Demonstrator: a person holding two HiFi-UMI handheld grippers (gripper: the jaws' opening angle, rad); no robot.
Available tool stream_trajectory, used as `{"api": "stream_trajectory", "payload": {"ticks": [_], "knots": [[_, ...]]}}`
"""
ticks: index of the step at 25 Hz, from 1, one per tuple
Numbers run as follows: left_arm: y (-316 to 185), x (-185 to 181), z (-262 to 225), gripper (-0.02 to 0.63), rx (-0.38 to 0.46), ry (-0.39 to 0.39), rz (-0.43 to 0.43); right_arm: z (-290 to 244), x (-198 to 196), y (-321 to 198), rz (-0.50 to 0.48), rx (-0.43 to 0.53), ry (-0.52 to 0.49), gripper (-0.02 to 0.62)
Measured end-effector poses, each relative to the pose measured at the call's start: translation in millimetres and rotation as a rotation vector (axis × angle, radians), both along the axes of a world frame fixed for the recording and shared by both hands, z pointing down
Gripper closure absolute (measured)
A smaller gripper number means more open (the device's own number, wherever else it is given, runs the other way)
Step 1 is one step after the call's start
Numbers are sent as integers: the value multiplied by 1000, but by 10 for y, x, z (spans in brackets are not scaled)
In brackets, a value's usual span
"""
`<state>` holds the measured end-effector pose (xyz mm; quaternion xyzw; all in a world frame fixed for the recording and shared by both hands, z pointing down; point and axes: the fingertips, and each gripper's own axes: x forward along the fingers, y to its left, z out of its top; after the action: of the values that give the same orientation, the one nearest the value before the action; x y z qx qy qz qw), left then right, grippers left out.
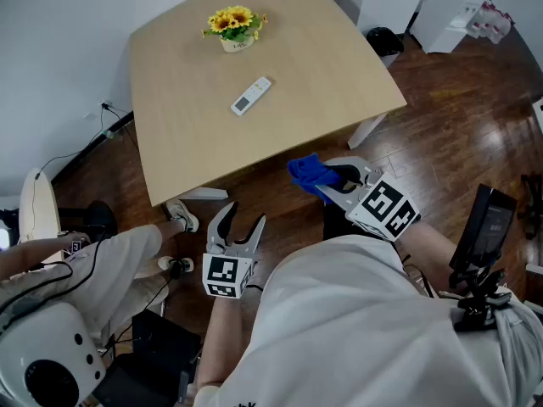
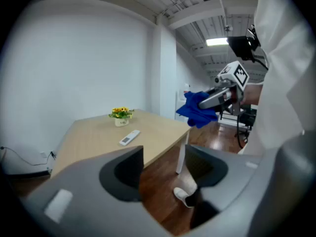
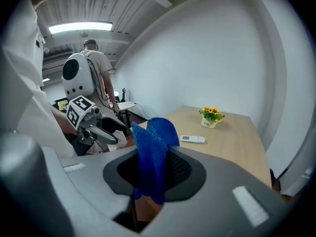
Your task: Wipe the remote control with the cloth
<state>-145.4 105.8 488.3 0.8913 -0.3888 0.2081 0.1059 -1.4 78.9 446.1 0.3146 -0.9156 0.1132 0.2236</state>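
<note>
The white remote control (image 1: 251,95) lies flat near the middle of the pale wooden table (image 1: 314,66), just in front of a pot of yellow flowers (image 1: 235,25). Both grippers hang over the wood floor, short of the table's near edge. My right gripper (image 1: 333,180) is shut on a blue cloth (image 1: 305,172), which bunches up between its jaws (image 3: 150,152). My left gripper (image 1: 239,222) stands lower and to the left, its jaws a little apart with nothing between them (image 2: 164,169). The remote (image 2: 129,138) (image 3: 192,139) is well ahead of both.
A seated person's legs and white shoes (image 1: 180,217) reach under the table's near left corner. A white round-headed machine (image 1: 47,359) sits at bottom left. A black screen on a stand (image 1: 485,227) is at the right, and a white cabinet (image 1: 448,2) at the far right.
</note>
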Motion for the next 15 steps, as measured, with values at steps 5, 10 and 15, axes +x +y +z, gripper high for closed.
{"api": "stream_trajectory", "payload": {"ticks": [5,10,15], "knots": [[-925,383,41,322,-39,-46,-6,-35,439,-880,-13,-29,-15,509],[-1659,583,154,321,-91,-113,-23,84,756,-1462,-81,-67,1,509],[-2216,633,445,299,-103,-223,41,278,921,-1849,-65,-107,22,509]]}}
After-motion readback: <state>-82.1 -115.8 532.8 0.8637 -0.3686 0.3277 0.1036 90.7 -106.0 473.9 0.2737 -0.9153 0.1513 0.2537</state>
